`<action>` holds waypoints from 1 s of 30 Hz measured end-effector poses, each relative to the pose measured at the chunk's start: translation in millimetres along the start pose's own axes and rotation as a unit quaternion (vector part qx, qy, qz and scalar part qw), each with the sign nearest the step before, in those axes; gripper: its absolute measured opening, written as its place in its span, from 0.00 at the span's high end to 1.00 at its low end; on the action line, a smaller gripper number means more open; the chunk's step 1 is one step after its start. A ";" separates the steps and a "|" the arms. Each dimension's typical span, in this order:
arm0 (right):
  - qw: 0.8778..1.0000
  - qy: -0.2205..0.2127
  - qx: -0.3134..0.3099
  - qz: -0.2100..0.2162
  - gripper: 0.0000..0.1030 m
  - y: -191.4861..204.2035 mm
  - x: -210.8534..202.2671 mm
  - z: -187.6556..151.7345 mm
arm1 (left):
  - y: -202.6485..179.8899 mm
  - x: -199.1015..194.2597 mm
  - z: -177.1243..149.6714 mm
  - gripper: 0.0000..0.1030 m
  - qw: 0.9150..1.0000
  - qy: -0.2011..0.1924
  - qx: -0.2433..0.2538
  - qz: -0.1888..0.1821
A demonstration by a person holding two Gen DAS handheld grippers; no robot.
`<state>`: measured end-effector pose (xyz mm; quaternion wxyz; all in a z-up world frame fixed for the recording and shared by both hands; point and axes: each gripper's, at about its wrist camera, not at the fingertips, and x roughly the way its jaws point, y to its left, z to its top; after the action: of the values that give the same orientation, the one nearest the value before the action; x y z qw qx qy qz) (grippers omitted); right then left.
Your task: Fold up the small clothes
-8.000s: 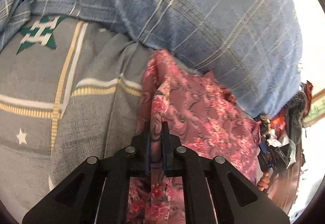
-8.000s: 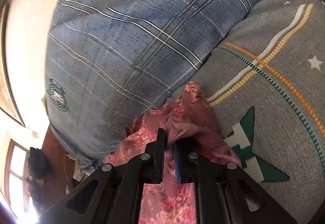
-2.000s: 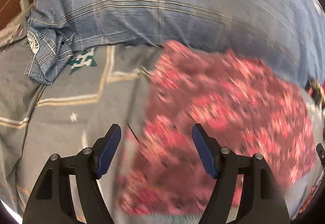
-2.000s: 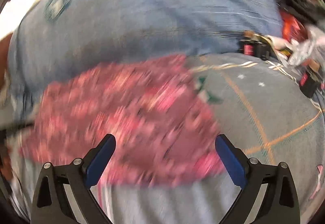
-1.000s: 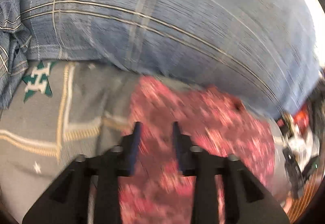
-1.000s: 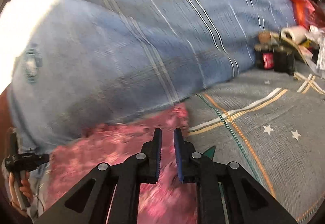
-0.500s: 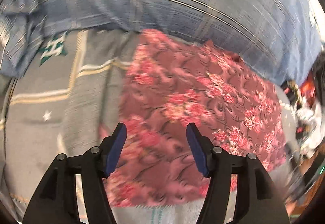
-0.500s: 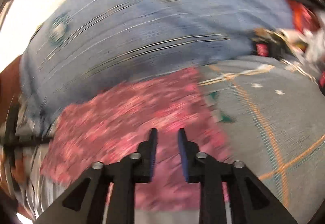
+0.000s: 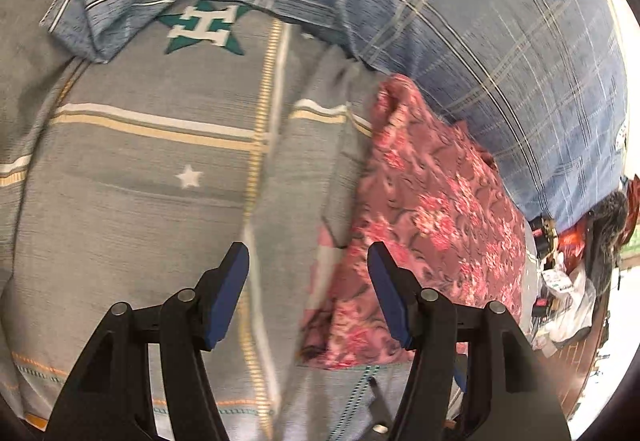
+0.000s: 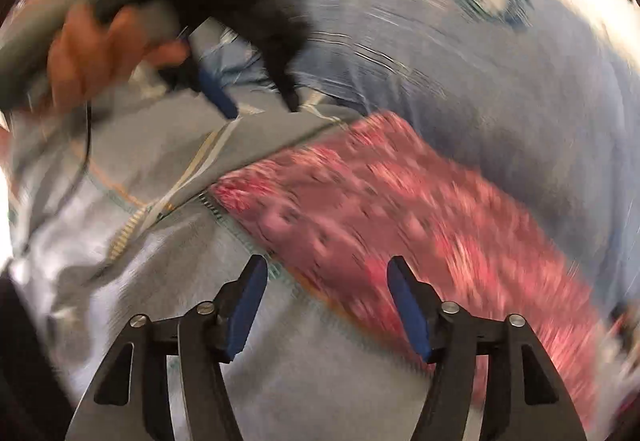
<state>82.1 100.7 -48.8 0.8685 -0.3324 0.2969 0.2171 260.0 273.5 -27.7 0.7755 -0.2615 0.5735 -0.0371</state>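
A grey bedsheet (image 9: 152, 177) meets a blue quilt (image 9: 460, 21); the floral cloth (image 9: 432, 217) lies between. Both grippers (image 9: 308, 289) (image 10: 324, 305) have just widened, jaws empty. Only the right view shows a hand (image 10: 92, 53).

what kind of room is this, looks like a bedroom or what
Most likely a bedroom: the floral garment lies on a grey star-patterned bedsheet, against a bulky blue plaid quilt, with household clutter alongside.

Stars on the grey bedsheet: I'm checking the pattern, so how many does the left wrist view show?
2: a green star near the top, and a small white star below it. Others may be hidden.
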 end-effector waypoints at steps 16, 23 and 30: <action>0.991 -0.089 -0.006 -0.099 0.96 -9.8 22.6 29.1 | -27.9 14.2 45.5 0.35 0.993 0.018 0.030 -0.116; 0.989 -0.115 0.030 -0.084 0.96 -21.3 5.4 16.8 | -86.1 59.5 53.5 0.28 0.990 0.065 0.062 -0.113; 0.987 -0.127 0.081 -0.058 0.96 -48.8 5.1 10.2 | -113.1 79.4 50.2 0.88 0.992 0.079 0.082 -0.056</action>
<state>117.7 75.4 -24.2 0.9344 -0.2471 0.1810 0.1819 360.0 166.0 -35.7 0.7431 -0.2255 0.6124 -0.1480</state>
